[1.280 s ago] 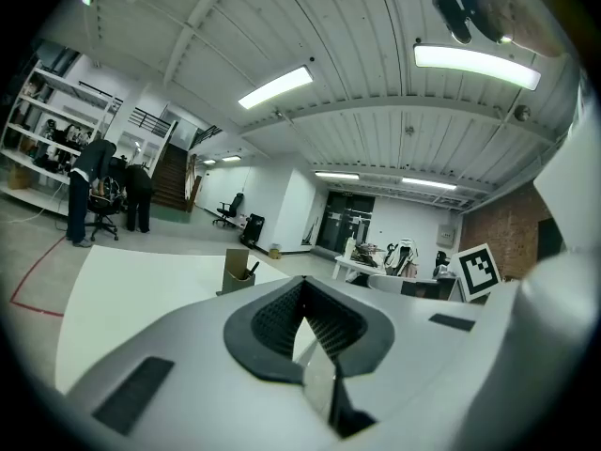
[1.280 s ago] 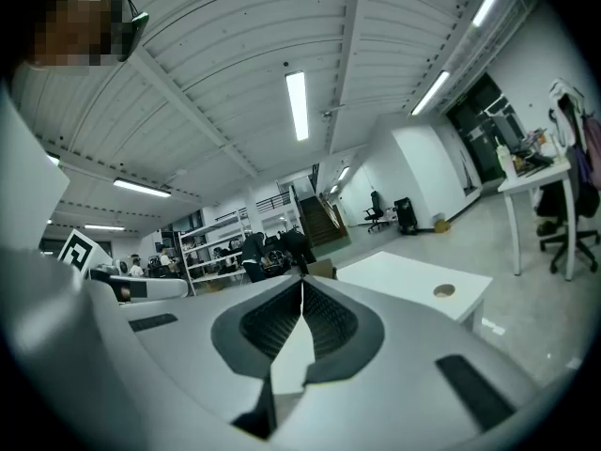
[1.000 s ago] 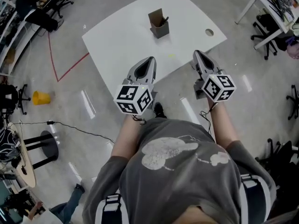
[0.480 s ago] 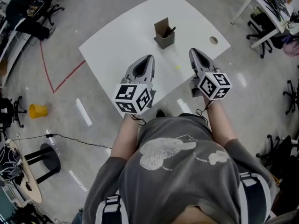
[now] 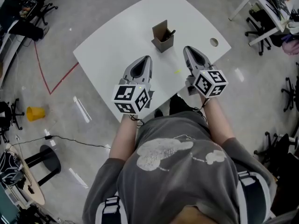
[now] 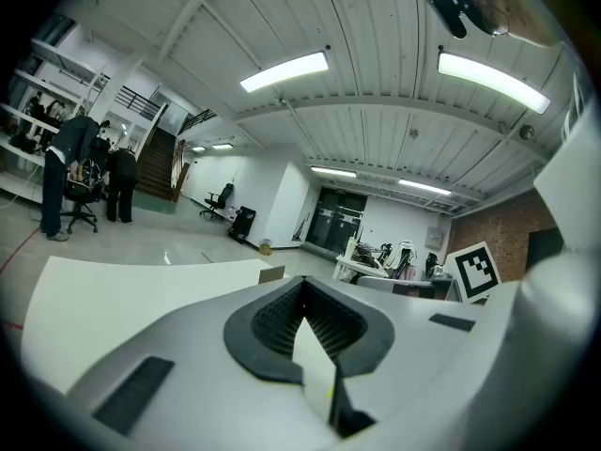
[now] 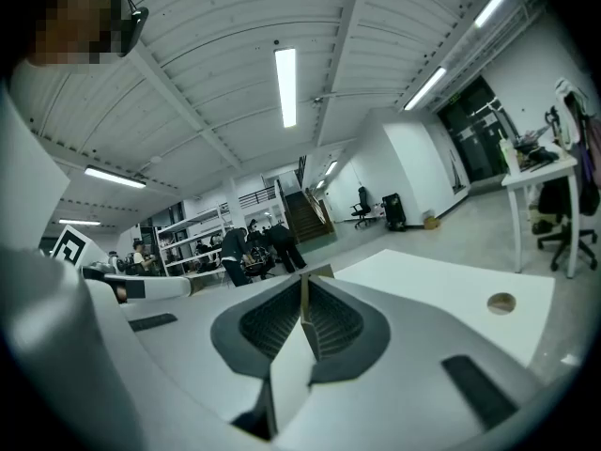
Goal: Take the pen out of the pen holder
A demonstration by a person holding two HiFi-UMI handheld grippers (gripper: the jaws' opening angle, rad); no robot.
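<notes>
A brown cardboard pen holder (image 5: 161, 36) stands upright on the white table (image 5: 117, 45), with a dark pen (image 5: 171, 32) leaning out of its right side. My left gripper (image 5: 145, 58) is shut and empty, hovering over the table's near edge, short of the holder and to its left. My right gripper (image 5: 186, 48) is also shut with nothing in it, just right of the holder and slightly nearer me. In the left gripper view the jaws (image 6: 302, 282) meet at their tip, and the holder's top (image 6: 272, 273) peeks past them. The right gripper view shows its jaws (image 7: 302, 278) closed together.
A round cable hole (image 5: 214, 42) sits near the table's right corner, and a small yellow mark (image 5: 177, 71) lies between the grippers. Red tape (image 5: 44, 71) and a yellow cone (image 5: 31, 112) are on the floor at left. Desks and chairs (image 5: 261, 13) stand at right.
Both grippers have moved forward over the table's near edge, closer to the pen holder. The person has stepped up to the table. The jaws stayed shut.
</notes>
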